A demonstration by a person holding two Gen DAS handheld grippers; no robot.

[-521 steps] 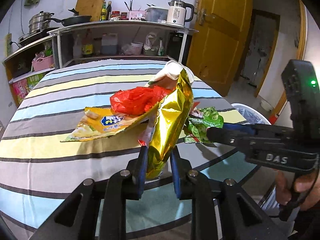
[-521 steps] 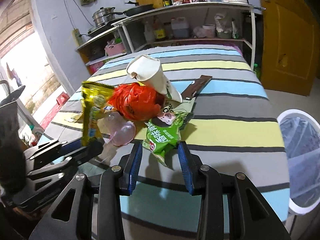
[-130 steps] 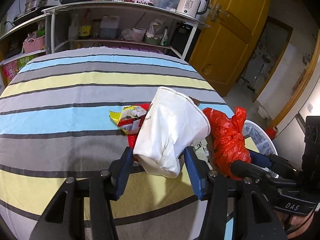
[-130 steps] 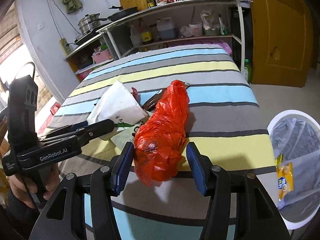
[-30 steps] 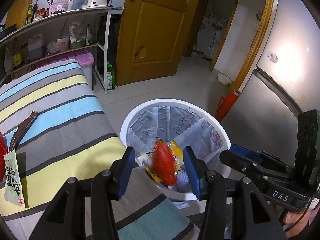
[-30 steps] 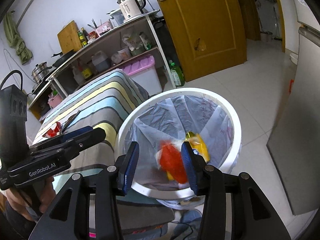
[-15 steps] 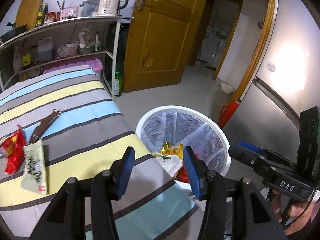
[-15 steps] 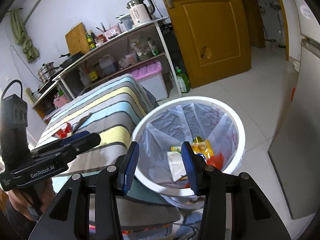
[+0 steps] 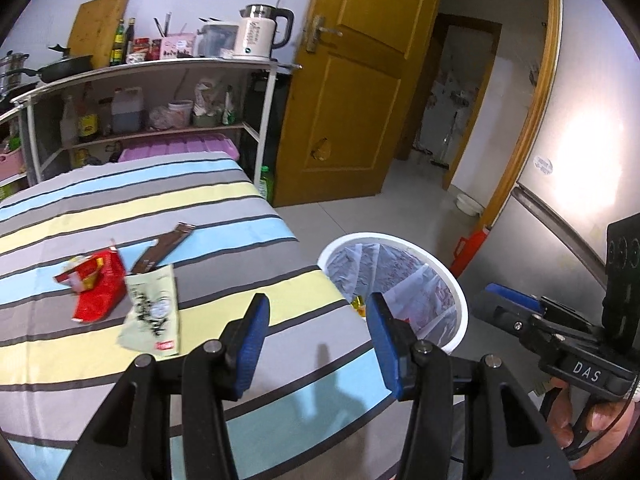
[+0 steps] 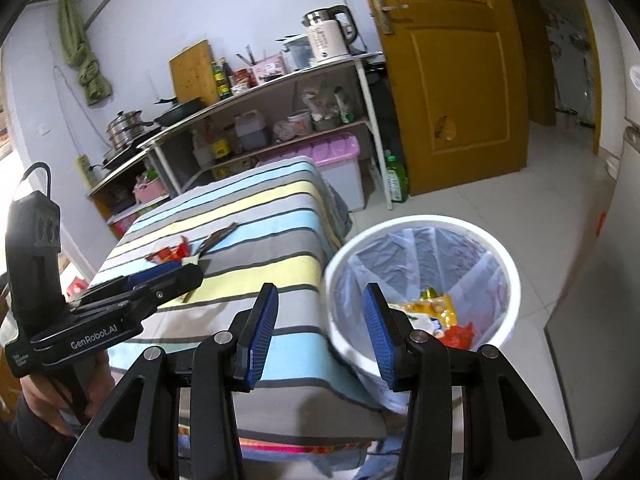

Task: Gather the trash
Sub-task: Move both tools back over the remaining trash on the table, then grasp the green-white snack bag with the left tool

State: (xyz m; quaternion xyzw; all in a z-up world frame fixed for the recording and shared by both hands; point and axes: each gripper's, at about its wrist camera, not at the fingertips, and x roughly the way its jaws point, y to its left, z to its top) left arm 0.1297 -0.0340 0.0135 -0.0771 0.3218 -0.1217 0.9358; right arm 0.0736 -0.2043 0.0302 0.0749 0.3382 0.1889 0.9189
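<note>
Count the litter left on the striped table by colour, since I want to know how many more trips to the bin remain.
Red wrapper: 1
Pale green packet: 1
Dark brown wrapper: 1
Total: 3 pieces on the table. Both tongs are open and hold nothing.

I see the tablecloth [image 9: 120, 200] striped in grey, pale blue and pale yellow with thin dark lines. On it lie a red wrapper [image 9: 98, 286], a pale green wrapper [image 9: 154, 308] with dark print and a red tag, and a dark brown wrapper [image 9: 164, 248]. Beside the cloth, the white bin [image 10: 508, 268] has a clear liner holding yellow and red scraps. My finger pads [image 9: 252, 344] are blue on black.
</note>
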